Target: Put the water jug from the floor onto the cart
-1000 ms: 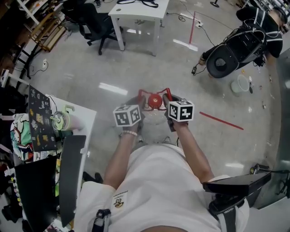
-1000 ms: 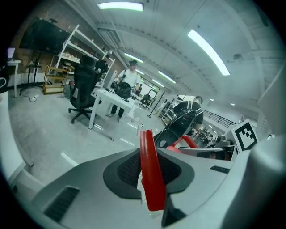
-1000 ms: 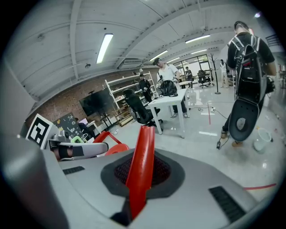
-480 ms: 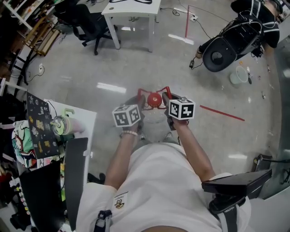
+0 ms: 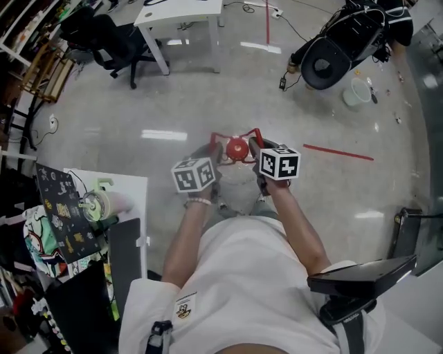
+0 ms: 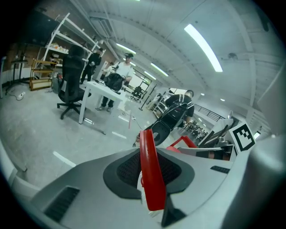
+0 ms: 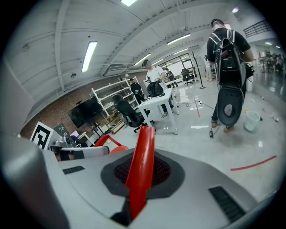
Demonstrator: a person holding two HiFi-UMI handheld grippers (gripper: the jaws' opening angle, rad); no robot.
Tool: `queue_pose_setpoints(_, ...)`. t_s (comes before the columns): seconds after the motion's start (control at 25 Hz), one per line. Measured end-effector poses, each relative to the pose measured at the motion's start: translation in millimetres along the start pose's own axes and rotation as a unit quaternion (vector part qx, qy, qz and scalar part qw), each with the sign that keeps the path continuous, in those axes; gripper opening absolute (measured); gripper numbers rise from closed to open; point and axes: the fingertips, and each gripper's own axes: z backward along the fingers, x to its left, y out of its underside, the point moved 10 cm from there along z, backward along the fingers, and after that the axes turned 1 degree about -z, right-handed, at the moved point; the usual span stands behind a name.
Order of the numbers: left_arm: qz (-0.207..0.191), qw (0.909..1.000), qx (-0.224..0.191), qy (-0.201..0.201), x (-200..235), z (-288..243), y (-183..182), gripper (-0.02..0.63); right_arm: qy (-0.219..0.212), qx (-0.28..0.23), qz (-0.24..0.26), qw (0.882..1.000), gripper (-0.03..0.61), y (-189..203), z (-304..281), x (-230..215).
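Desk (image 5: 181, 12) appears further left; left gripper (image 5: 213, 153), right gripper (image 5: 256, 151) still clamp water jug (image 5: 239, 190).

Open-plan lab or workshop space. White table (image 5: 181, 10) stood on polished concrete floor (image 5: 124, 104). Black office chair (image 5: 104, 34) just left of table. Metal shelving racks (image 7: 106, 95) farther left, against brick wall (image 7: 53, 112). Red tape line (image 5: 338, 152) on floor right of table. Strip lights (image 6: 203, 48) ran overhead.

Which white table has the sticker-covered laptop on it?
The near white table at the person's left, with the sticker-covered laptop on it. The far white table stands beside a black office chair.
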Motion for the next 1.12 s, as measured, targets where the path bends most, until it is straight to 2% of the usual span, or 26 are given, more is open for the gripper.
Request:
queue_pose_setpoints(0.28,-0.024,0.9987,0.021,0.040,-10.4,-12.1,-1.3,0.072,0.030,-0.027,-0.031,0.999,0.026,10.1,19.2,-9.6)
queue_pose_setpoints(0.68,-0.056,0.9941,0.054,0.075,-45.5,-33.9,14.0,0.072,0.070,-0.049,-0.064,0.994,0.026,31.5,53.7,-36.2)
queue_pose_setpoints(0.88,-0.073,0.9896,0.072,0.100,-86.7,-54.8,26.7,0.072,0.087,-0.065,-0.091,0.990,0.026,41.7,89.1,-68.2)
queue_pose_setpoints(1.12,-0.106,0.9797,0.101,0.137,-148.5,-89.4,49.8,0.072,0.119,-0.094,-0.117,0.981,0.026,61.5,146.4,-113.7)
